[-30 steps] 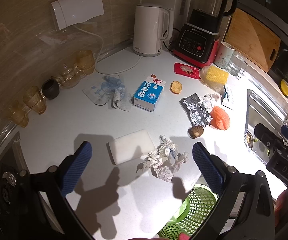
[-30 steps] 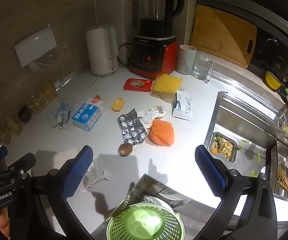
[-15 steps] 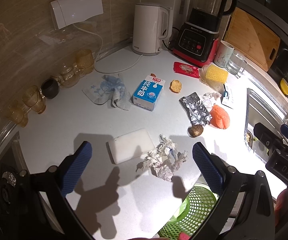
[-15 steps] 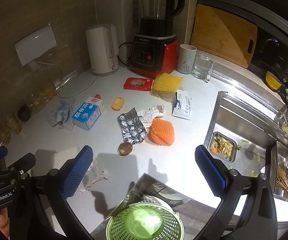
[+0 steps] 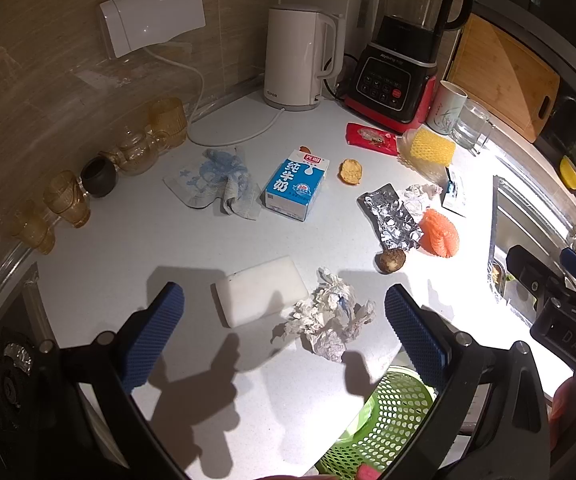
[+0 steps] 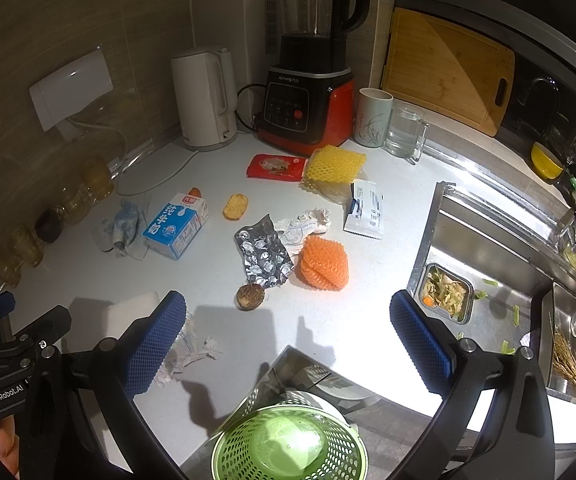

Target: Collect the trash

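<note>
Trash lies scattered over the countertop [image 5: 100, 280] and none of it has moved over the last second; what has changed is slight; both of our grippers have held almost in place, with the view only creeping a touch, so we judge that collecting has not yet begun. Our left gripper [image 5: 284, 326] hangs above the counter with its jaws spread wide and empty; the crumpled paper [image 5: 325, 320] sits between them, nearer the right jaw, and the white sponge block [image 5: 260, 296] between them towards the left jaw; the milk carton [image 5: 296, 185] and the foil wrapper [image 5: 389, 216] lie well ahead of the jaws. Our right gripper [image 6: 288, 342] is likewise wide apart and holds nothing; the green basket [image 6: 288, 444] waits below and between its jaws, off the counter's edge; the orange foam net [image 6: 323, 263] and the brown taro [image 6: 250, 297] lie ahead. We judge the paper the nearest first pick for the left gripper.
</note>
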Demonstrator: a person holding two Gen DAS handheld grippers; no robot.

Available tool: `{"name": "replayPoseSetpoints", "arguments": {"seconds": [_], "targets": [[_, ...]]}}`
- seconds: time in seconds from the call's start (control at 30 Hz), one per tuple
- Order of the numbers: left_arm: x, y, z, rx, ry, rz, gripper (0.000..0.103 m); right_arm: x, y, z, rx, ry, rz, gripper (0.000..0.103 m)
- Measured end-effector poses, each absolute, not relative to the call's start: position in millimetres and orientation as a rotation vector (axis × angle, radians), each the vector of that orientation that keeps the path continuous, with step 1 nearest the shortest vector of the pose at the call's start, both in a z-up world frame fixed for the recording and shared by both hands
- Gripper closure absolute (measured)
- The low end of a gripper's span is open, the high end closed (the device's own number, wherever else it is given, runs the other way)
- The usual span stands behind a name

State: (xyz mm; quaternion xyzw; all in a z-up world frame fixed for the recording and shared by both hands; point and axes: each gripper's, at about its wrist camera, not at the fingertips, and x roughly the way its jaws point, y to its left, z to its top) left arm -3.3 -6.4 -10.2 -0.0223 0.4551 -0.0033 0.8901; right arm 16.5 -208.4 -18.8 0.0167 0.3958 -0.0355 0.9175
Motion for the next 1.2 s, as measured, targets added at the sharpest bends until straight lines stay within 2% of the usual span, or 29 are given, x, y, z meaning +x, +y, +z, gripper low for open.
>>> {"name": "replayPoseSetpoints", "arguments": {"seconds": [0.43,0.7,1.07,1.2], "targets": [[-3,1,-22,-0.059,0.939,-0.016,0.006,15,-218,-28,0.06,0.814,-0.051,0.002],[-1,14,-65,-0.09,0.98,-0.031,0.007,23,-230,-62,0.065,0.84,-0.002,0.002],[-2,-38,-123,-0.043,1.003,-0.131,0.007,29,-259,-114,0.017,0.889,0.072,0.002],[5,-57,-135,-0.022,1.005,-0.126,0.016,32,-271,-124,0.006,0.909,0.086,0.002]]}}
